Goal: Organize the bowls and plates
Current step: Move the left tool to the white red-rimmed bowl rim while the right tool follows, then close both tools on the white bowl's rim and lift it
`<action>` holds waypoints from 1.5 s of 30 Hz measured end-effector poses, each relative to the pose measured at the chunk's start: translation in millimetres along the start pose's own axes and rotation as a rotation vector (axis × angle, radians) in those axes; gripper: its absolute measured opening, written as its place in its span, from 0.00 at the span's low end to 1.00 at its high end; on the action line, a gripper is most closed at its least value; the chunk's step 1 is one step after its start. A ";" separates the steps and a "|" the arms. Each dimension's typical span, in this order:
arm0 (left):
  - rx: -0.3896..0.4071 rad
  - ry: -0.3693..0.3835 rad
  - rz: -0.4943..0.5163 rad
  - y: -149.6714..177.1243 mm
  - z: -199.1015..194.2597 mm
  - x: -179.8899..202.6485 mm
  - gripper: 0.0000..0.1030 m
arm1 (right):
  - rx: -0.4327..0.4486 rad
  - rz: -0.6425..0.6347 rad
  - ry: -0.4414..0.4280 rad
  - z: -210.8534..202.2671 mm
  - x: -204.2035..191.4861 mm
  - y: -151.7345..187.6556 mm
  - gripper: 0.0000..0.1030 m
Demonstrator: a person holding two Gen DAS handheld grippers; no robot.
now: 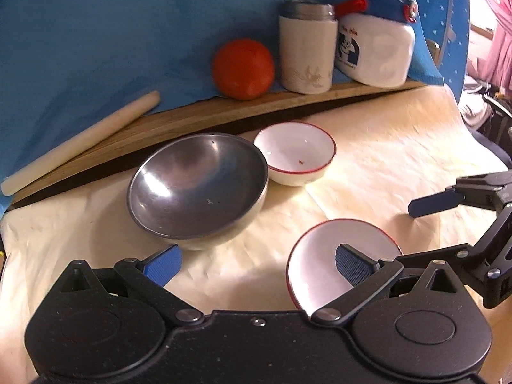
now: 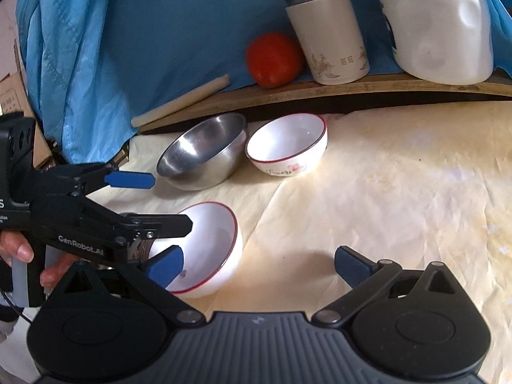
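A steel bowl (image 1: 198,188) (image 2: 204,153) sits on the cream cloth, touching a white red-rimmed bowl (image 1: 296,153) (image 2: 288,147) to its right. A second white red-rimmed bowl (image 1: 320,256) (image 2: 211,246) stands nearer, tilted. My left gripper (image 1: 257,264) (image 2: 153,217) is open, its right finger over this near bowl's inside. My right gripper (image 2: 259,264) is open and empty, its left finger in front of the near bowl; it also shows at the right edge of the left wrist view (image 1: 448,220).
A wooden ledge (image 1: 192,115) at the back carries a red tomato (image 1: 243,68), a beige thermos (image 1: 307,48), a white jug (image 1: 374,41) and a pale rolling pin (image 1: 80,144). Blue cloth hangs behind. Cream cloth (image 2: 400,192) covers the table to the right.
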State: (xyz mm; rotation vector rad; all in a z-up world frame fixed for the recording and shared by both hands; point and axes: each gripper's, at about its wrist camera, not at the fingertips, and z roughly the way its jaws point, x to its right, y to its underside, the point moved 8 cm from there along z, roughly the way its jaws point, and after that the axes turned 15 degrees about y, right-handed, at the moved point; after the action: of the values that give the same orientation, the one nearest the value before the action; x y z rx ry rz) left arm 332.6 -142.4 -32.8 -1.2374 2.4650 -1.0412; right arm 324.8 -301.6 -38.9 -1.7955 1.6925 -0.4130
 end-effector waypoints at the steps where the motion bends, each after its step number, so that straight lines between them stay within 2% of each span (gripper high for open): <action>1: -0.007 -0.003 0.002 0.7 1.4 0.4 0.99 | 0.000 -0.003 0.002 -0.3 0.0 0.5 0.99; 9: -0.056 -0.033 0.008 5.1 5.6 -6.0 0.98 | -0.013 -0.012 0.020 1.3 -0.1 2.1 0.98; 13: -0.085 -0.025 0.011 7.5 10.5 -7.1 0.89 | -0.034 -0.030 0.051 4.0 -2.6 0.3 0.96; 18: -0.100 0.009 0.018 10.8 12.3 -5.8 0.80 | -0.051 -0.042 0.082 4.6 -4.7 0.3 0.86; 21: -0.111 0.020 0.028 12.6 10.9 -5.4 0.77 | -0.057 -0.031 0.072 4.2 -5.9 0.6 0.80; 25: -0.133 0.048 0.041 11.8 9.8 -3.3 0.68 | -0.072 -0.021 0.060 5.4 -7.3 0.2 0.72; 27: -0.142 0.065 0.046 10.9 9.8 -1.5 0.64 | -0.081 -0.013 0.042 4.1 -10.2 0.9 0.63; 29: -0.151 0.081 0.045 10.3 9.5 -1.2 0.60 | -0.094 -0.007 0.030 2.8 -13.4 2.0 0.59; 31: -0.157 0.106 0.036 10.2 8.6 -0.9 0.53 | -0.102 -0.002 0.027 1.8 -17.0 3.3 0.56; 35: -0.167 0.144 0.002 11.0 8.7 -0.8 0.46 | -0.122 0.027 0.013 1.4 -22.1 3.4 0.44; 41: -0.169 0.165 -0.043 13.7 6.8 -0.9 0.39 | -0.150 0.082 0.015 3.7 -23.1 6.8 0.44; 43: -0.175 0.178 -0.048 13.3 7.3 1.1 0.33 | -0.165 0.109 0.010 4.8 -24.2 7.7 0.42; 45: -0.181 0.189 -0.045 13.3 6.9 3.5 0.25 | -0.186 0.139 -0.006 6.4 -26.3 8.4 0.35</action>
State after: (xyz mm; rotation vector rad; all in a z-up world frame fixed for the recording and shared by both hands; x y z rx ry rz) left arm 325.2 -143.1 -46.2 -1.3057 2.7398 -1.0074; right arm 318.9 -274.4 -44.0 -1.7910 1.8908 -0.1947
